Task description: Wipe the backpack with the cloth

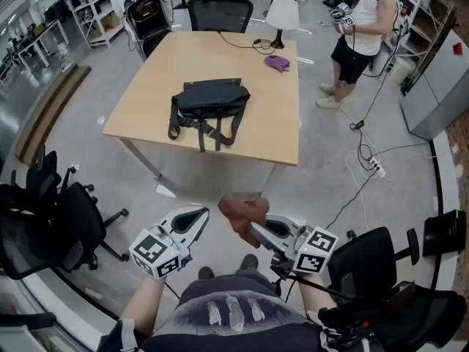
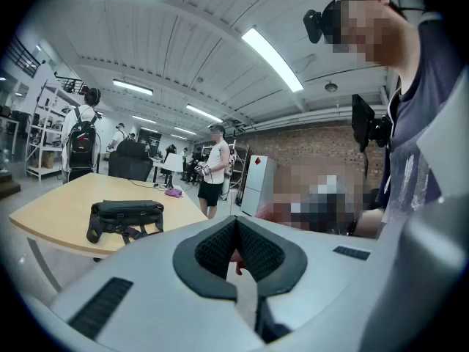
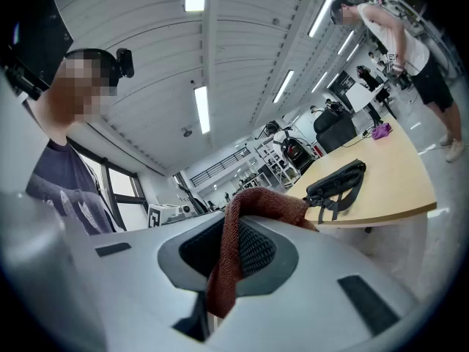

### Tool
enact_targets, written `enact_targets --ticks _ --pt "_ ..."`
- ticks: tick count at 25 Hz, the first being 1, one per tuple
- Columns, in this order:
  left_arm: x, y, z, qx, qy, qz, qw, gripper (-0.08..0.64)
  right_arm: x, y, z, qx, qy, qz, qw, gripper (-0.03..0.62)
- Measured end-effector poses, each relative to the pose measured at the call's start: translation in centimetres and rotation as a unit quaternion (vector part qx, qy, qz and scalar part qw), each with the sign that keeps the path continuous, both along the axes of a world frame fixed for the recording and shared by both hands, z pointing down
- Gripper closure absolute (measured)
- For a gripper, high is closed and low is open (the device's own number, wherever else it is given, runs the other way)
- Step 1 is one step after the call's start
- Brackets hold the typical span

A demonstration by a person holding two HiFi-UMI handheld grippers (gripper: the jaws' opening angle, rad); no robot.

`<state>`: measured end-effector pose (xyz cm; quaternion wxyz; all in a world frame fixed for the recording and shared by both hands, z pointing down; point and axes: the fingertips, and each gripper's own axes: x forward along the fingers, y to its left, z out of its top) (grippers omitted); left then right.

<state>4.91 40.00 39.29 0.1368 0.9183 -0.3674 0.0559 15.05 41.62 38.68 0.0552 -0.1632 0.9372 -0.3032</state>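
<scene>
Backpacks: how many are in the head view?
2: one backpack lies on the table; a second backpack is on a person's back, top left. More may be hidden.

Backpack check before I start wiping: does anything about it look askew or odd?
Nothing damaged or spilled. The backpack lies flat on the table, its straps splayed toward the near edge. The cloth is pinched in the right gripper.

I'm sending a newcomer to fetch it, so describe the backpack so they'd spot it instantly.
Find the light wooden table mid-room. The backpack lies flat near its centre, straps trailing toward the near edge. It is black and bulky, unlike the small purple item and white lamp at the far edge.
</scene>
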Motion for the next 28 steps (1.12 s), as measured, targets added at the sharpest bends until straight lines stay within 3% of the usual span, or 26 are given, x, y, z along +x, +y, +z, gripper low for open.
enact_targets --ticks 8,16,23,28 --pt "2.7 -3.8 0.2 -0.001 -0.018 -0.015 0.9997 0.554 3.7 -5.0 1.4 -0.010 -0.006 -0.002 1.000 0.560" --pt "0.6 -8.1 0.5 0.004 -0.002 -0.021 0.9998 0.554 2.0 -8.6 1.0 0.001 0.003 -0.015 1.000 0.560" --pt "-4.8 -15.1 0.6 0.020 0.032 -0.006 0.9993 0.554 -2.5 -15.9 1.0 0.047 0.107 0.038 0.992 0.560" --pt "-9.1 -19.7 0.6 0.014 0.053 0.010 0.9985 0.554 -6.3 -21.7 1.0 0.046 0.170 0.076 0.981 0.560"
